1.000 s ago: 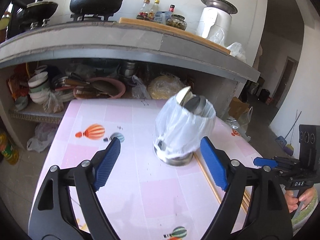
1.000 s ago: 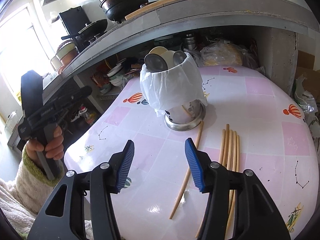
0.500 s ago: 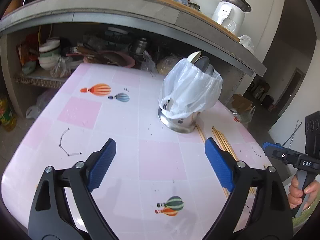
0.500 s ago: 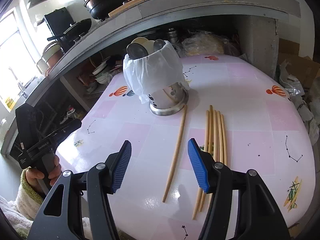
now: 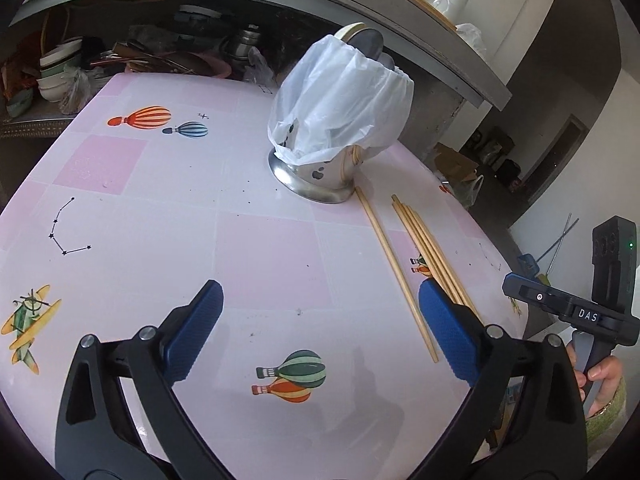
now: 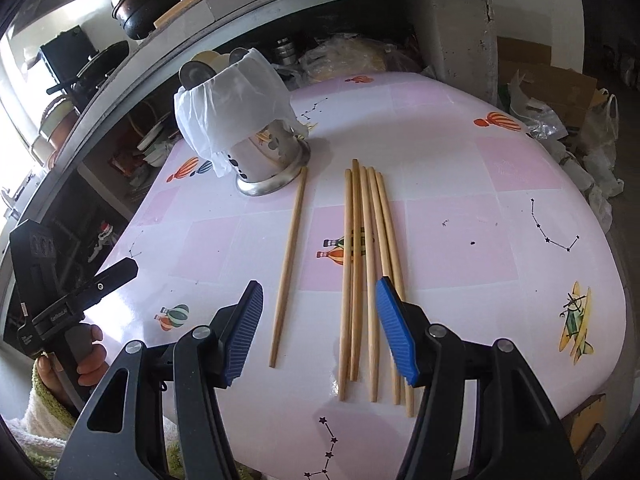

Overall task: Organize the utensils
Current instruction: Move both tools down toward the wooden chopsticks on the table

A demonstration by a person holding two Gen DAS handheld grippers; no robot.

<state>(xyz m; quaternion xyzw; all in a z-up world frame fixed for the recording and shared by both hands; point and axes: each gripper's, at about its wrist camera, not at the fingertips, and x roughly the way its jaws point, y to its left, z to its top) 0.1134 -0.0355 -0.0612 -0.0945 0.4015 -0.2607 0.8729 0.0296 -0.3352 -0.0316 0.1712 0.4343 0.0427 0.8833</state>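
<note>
A steel utensil holder (image 5: 320, 178) (image 6: 260, 164) stands at the back of the pink table (image 5: 160, 220) (image 6: 480, 220), draped in a white plastic bag (image 5: 344, 92), with spoons (image 6: 192, 74) sticking out. One wooden chopstick (image 5: 388, 256) (image 6: 290, 252) lies alone, its far end by the holder's base. Several more chopsticks (image 5: 424, 244) (image 6: 368, 248) lie side by side to its right. My left gripper (image 5: 320, 292) hovers over bare table, its jaws opening with nothing between them. My right gripper (image 6: 320, 284) is open above the chopsticks' near ends, touching none.
A grey counter with pots (image 6: 156, 4) curves behind the table. The shelf under it holds stacked bowls (image 5: 52, 76) and pans. Cardboard boxes and bags (image 6: 560, 92) crowd the floor past the right edge. A hand (image 5: 600, 376) grips the other gripper's handle at the table's near right corner.
Both grippers have sunk toward the table and tipped downward. The left jaws have spread wider. The right gripper has come down over the near ends of the chopsticks.
</note>
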